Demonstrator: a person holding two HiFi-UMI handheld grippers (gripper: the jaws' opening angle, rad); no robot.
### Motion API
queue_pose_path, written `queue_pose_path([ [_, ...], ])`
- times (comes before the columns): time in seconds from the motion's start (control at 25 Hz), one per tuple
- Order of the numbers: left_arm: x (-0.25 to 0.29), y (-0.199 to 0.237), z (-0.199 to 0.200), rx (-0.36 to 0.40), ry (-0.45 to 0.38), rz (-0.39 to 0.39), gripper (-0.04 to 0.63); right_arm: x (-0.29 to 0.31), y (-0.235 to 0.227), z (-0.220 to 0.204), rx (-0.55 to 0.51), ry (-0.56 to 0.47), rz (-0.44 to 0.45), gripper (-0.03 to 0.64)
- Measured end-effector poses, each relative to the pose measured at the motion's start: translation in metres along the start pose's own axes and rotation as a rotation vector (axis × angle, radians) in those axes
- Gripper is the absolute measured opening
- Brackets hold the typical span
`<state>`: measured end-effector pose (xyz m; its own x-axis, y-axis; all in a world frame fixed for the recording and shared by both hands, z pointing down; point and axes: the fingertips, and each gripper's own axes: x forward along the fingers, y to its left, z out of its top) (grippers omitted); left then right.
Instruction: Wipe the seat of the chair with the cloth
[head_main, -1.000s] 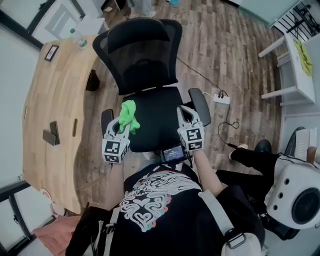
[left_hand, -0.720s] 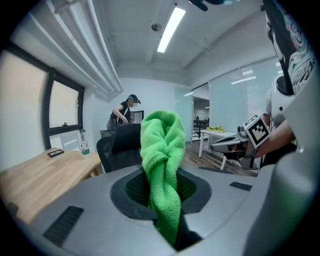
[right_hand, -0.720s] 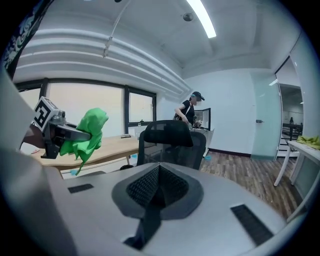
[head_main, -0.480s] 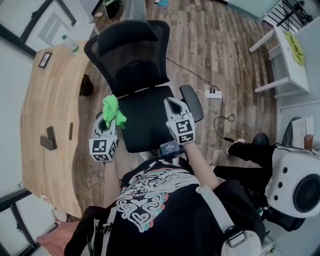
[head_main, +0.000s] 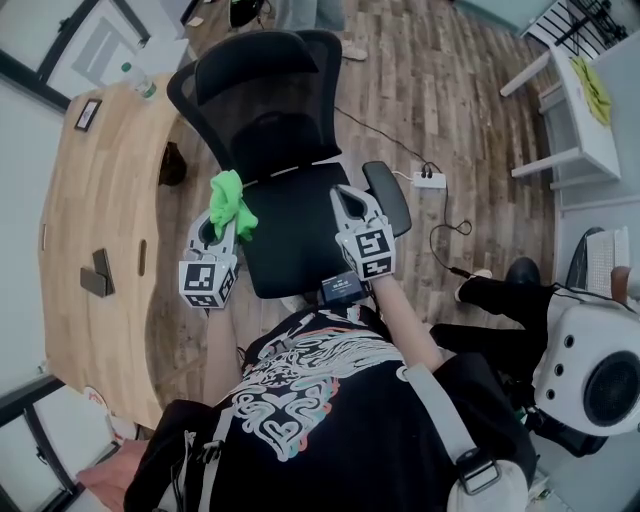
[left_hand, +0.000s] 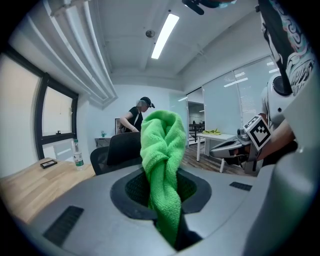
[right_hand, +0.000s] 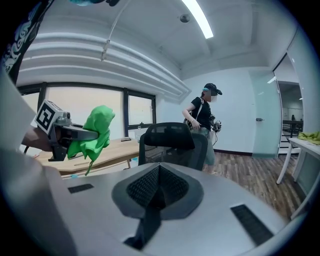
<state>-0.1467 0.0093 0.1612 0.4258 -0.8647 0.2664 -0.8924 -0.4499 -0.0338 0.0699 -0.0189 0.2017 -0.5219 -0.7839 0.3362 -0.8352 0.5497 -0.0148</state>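
The black mesh office chair's seat (head_main: 295, 240) lies in front of me in the head view, with its backrest (head_main: 265, 90) beyond. My left gripper (head_main: 224, 215) is shut on a bright green cloth (head_main: 232, 203), which hangs bunched over the seat's left edge. The left gripper view shows that cloth (left_hand: 162, 165) pinched between the jaws and standing up in a twisted fold. Over the seat's right side, next to the right armrest (head_main: 390, 195), my right gripper (head_main: 348, 202) is shut with nothing in it. The right gripper view shows the chair (right_hand: 172, 142) ahead and the cloth (right_hand: 95, 131) at left.
A curved wooden desk (head_main: 90, 200) with a bottle (head_main: 130, 75) runs along the left. A power strip (head_main: 430, 180) and cable lie on the wood floor right of the chair. A white table (head_main: 580, 110) stands at right. A person (right_hand: 202, 120) stands beyond the chair.
The left gripper has carried the cloth a little to the left, from over the seat to its left edge. The right gripper has stayed shut near the right armrest.
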Motion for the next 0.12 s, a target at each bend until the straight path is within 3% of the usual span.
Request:
queue_pose_path([
  [0.12,0.0042,0.0079,0.0025,0.001,-0.009,0.001,0.071,0.0061,0.0038,0.0,0.008,-0.002,0.007,0.0],
])
